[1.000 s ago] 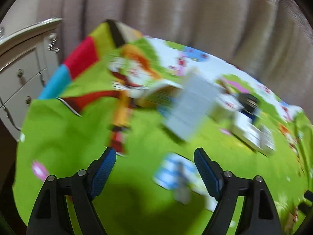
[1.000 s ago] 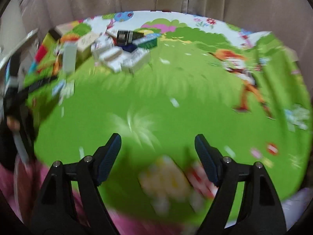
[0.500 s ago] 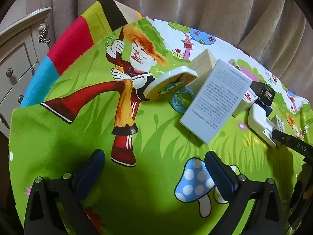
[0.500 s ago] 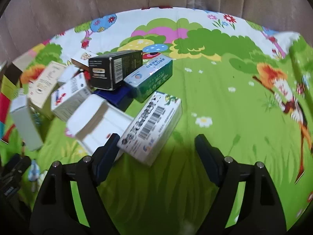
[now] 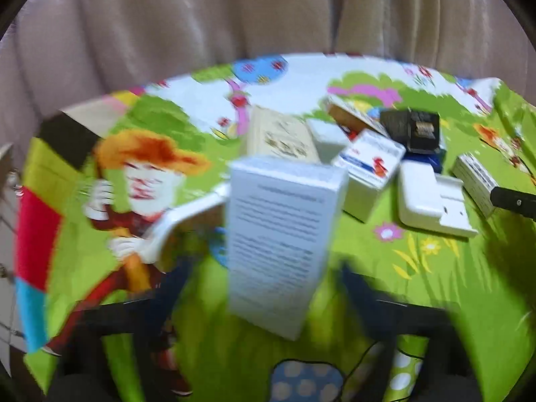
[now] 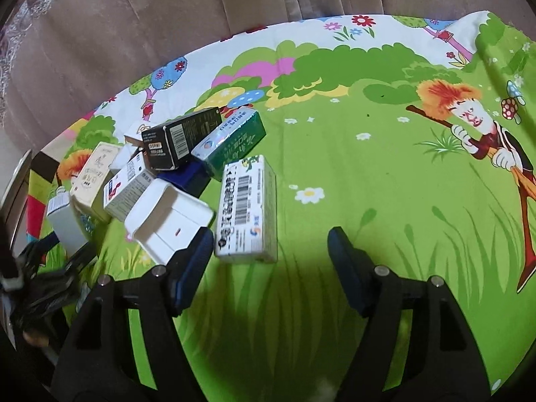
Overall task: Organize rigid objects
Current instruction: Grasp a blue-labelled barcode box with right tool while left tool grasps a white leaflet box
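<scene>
A heap of small cartons lies on the green cartoon cloth (image 6: 368,184). In the blurred left wrist view, a tall white box with printed text (image 5: 281,234) stands between the closing jaws of my left gripper (image 5: 268,288). A thin strip of cloth still shows beside its right finger. In the right wrist view, my right gripper (image 6: 269,248) is open and closing slowly. A white barcode box (image 6: 246,207) lies just ahead of its left finger, untouched. Beyond are a white hinged case (image 6: 167,221), a black box (image 6: 177,140) and a green box (image 6: 231,140).
A cream box (image 6: 93,174), a red-and-blue printed box (image 6: 127,187) and a dark blue box (image 6: 187,177) crowd the heap's left side. A flat white case (image 5: 181,221) leans beside the text box. A beige curtain (image 6: 201,0) hangs behind. The right finger's tip (image 5: 512,201) shows in the left wrist view.
My left gripper has moved up to the white text box and its jaws have narrowed around it. My right gripper has moved closer to the barcode box and rolled.
</scene>
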The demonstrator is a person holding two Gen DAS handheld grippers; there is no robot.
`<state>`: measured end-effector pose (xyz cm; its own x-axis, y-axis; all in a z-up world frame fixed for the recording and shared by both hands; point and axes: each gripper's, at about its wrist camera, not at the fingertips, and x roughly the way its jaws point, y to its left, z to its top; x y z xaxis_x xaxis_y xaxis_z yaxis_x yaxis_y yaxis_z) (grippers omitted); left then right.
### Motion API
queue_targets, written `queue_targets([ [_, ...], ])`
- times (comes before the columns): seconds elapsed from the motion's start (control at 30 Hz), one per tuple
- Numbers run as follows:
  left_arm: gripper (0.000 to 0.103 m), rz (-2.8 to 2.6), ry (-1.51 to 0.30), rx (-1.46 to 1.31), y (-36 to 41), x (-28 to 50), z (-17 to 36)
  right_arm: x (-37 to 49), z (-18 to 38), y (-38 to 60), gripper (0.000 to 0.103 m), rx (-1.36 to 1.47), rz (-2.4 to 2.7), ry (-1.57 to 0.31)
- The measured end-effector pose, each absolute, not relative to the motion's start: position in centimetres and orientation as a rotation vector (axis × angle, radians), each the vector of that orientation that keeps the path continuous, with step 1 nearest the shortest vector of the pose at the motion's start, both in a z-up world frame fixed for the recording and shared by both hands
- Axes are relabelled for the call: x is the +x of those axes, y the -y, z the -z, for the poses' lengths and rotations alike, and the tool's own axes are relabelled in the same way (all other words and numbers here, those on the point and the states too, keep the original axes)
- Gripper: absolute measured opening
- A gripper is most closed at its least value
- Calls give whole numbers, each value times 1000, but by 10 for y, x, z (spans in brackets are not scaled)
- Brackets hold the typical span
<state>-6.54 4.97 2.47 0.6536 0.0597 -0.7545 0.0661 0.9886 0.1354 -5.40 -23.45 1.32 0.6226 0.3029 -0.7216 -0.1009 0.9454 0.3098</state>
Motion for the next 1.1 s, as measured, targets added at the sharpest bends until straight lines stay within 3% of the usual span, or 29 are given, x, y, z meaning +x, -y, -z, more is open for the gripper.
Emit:
queue_targets([
  [0.37, 52, 60, -976, 267, -36, -144, -35, -47, -16, 226, 77, 214, -213, -871],
  [0.5, 66, 77, -927, 277, -41, -139, -39, -33, -12, 207, 77, 38, -156, -874],
  [0.7, 75, 84, -892, 95, -70, -137, -41, -18, -12, 213, 77, 29, -137, -870],
  [0.9, 75, 100, -878, 108, -60, -123, -29, -8, -11, 198, 78, -56, -162, -881],
  [1.1, 76, 143, -896, 70, -60, -103, -14, -9, -12, 197, 69, -63, -169, -875],
])
